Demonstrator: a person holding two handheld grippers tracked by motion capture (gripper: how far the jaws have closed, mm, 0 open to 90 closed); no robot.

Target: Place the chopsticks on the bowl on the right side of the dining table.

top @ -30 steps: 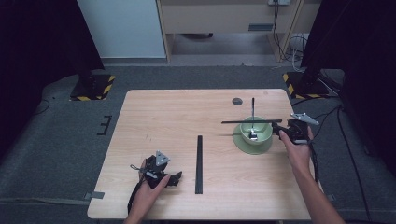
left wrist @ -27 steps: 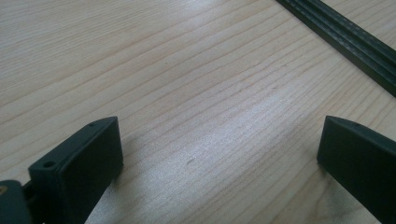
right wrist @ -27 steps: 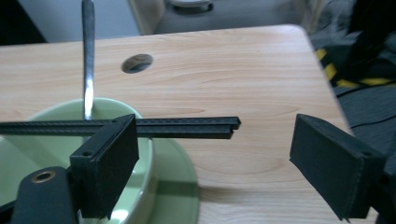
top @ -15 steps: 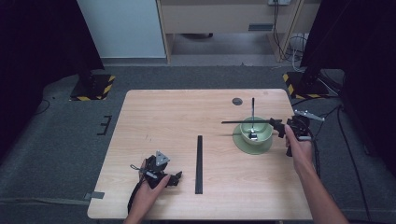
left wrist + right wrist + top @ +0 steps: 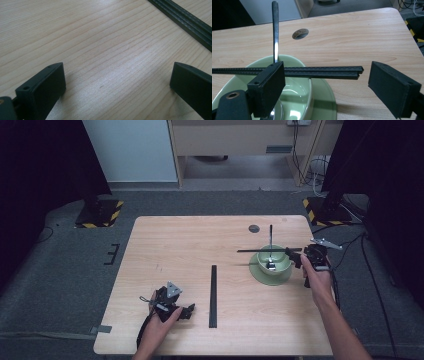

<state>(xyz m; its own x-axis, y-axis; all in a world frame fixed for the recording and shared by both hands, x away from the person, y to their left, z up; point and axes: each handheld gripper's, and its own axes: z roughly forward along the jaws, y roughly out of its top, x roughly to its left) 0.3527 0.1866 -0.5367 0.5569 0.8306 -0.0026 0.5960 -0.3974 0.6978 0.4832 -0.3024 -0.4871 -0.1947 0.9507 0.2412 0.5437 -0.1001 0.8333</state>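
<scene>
A pale green bowl (image 5: 270,263) stands on a matching green plate (image 5: 260,274) at the table's right. A spoon (image 5: 270,240) leans in the bowl, handle up; the right gripper view has the spoon (image 5: 275,30) and the bowl (image 5: 294,92) close. A black stick (image 5: 265,250) lies level across the bowl's rim. My right gripper (image 5: 296,257) is at its right end, open; the stick (image 5: 319,71) passes behind one jaw and ends in the gap, ungripped, in my right gripper (image 5: 327,75). My left gripper (image 5: 189,311) rests open at the front left, as my left gripper (image 5: 117,72) over bare wood.
A second black stick (image 5: 214,295) lies lengthwise on the wooden table (image 5: 190,245) near the middle front, and the same stick (image 5: 185,20) crosses the left gripper view's corner. A round cable hole (image 5: 254,228) sits behind the bowl. Dark stands flank the table.
My right gripper has shifted slightly at the stick's right end, and the stick now lies level across the bowl. The left gripper has not moved.
</scene>
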